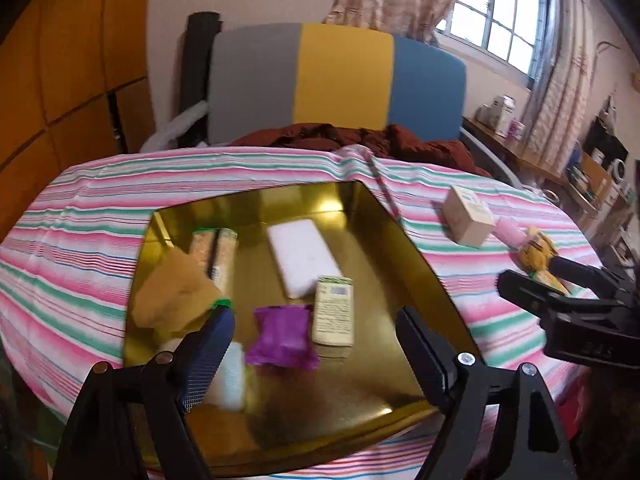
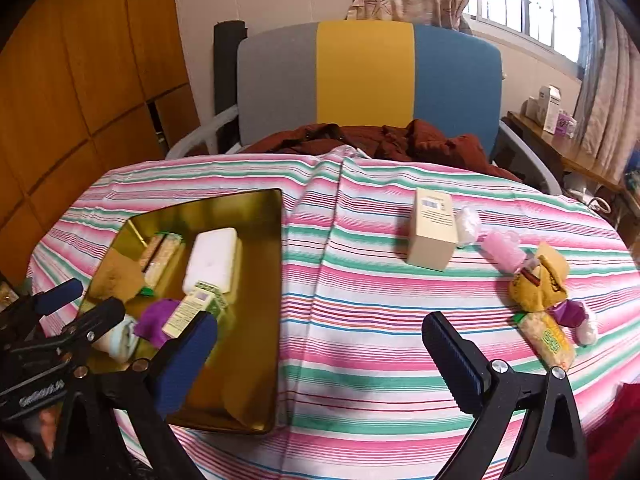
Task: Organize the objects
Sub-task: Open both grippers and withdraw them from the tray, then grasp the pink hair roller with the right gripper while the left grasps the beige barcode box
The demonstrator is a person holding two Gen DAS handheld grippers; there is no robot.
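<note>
A gold tray (image 1: 384,232) (image 2: 260,320) lies on the striped tablecloth. It holds a white block (image 1: 302,256) (image 2: 212,258), a cream box (image 1: 334,310), a purple packet (image 1: 282,336), a yellow packet (image 1: 172,296), snack bars (image 1: 224,256) and a white roll (image 1: 230,376). My left gripper (image 1: 316,340) is open and empty above the tray's near half. My right gripper (image 2: 320,340) is open and empty over the bare cloth. On the right lie a beige box (image 2: 434,228), a pink packet (image 2: 504,250), a yellow packet (image 2: 540,280), a snack bar (image 2: 550,340) and a purple wrapper (image 2: 570,314).
A chair with a grey, yellow and blue back (image 2: 368,76) stands behind the table, with a dark red cloth (image 2: 384,138) on its seat. A wooden cabinet (image 2: 80,80) is at left. A cluttered side desk (image 2: 560,136) stands under the window at right.
</note>
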